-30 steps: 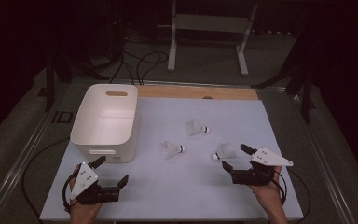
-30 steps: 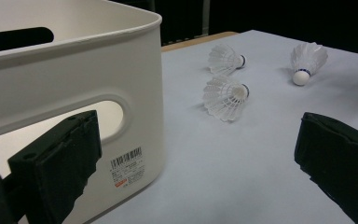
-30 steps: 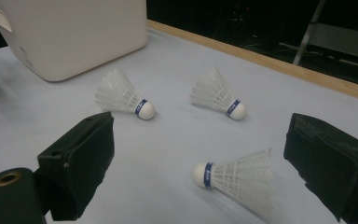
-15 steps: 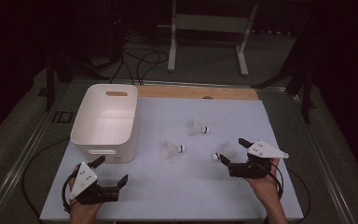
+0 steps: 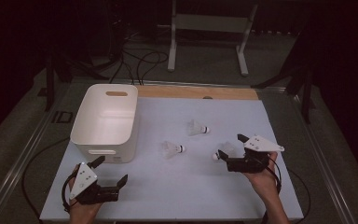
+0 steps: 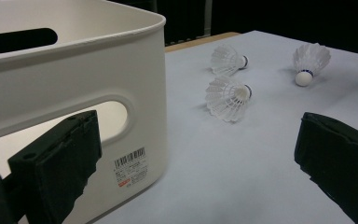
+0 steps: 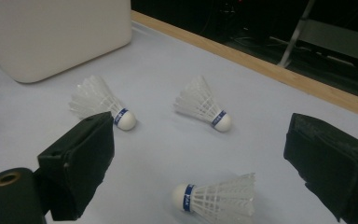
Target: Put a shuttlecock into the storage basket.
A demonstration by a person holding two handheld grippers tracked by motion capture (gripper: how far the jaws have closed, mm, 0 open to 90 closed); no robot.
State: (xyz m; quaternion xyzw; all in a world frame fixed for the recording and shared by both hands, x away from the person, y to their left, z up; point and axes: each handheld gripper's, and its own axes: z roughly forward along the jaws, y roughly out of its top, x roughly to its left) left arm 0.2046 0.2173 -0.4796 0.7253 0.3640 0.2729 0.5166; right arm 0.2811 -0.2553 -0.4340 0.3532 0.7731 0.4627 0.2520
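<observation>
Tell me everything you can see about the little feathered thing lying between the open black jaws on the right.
It is a shuttlecock: a white skirt that looks like feathers, a blue band, and a rounded white tip. It lies on its side on the pale table, apart from the other two shuttlecocks, tip pointing toward the white bin's side of the table. The right gripper has its jaws open, one on either side of it; no jaw clearly touches it, though in the high view contact is hard to judge.
</observation>
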